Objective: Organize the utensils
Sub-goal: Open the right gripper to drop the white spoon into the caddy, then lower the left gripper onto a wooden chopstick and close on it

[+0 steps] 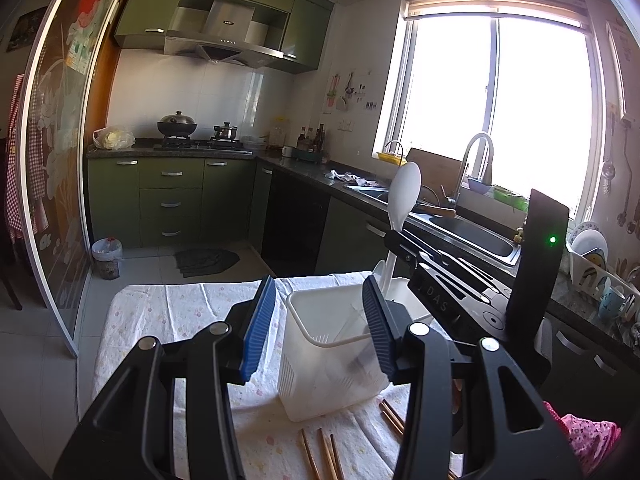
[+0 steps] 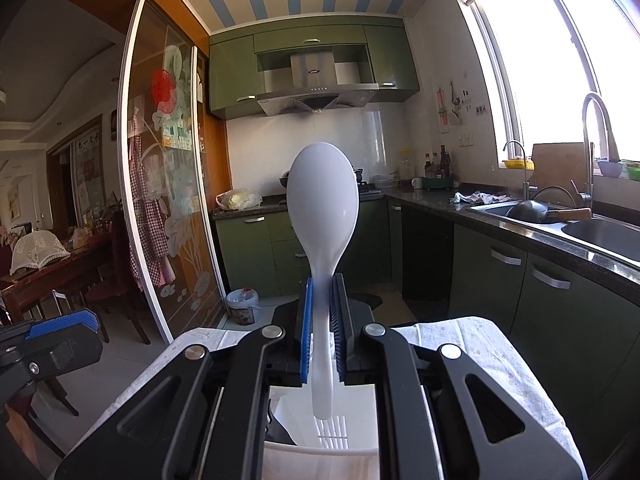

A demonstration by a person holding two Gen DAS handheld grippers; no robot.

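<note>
Where pads pinch it, spoon (image 2: pixel 322 208) handle blurs — tip hidden.

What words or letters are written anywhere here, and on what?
"DAS": on the black body of the right tongs.
Range hood: small badge, too blurred to read.
Poster in the far room: large characters, too blurred to read.
Wall stickers by the window: too small.

There is one white spoon (image 2: pixel 322 216). There is one white holder box (image 1: pixel 332 344) with slots. About six brown chopsticks (image 1: pixel 326 456) lie on the one flowery cloth (image 1: pixel 168 308), though some are partly hidden, so I cannot be sure of the number. There are two grippers, the left gripper (image 1: pixel 320 312) and the right gripper (image 2: pixel 322 320).
</note>
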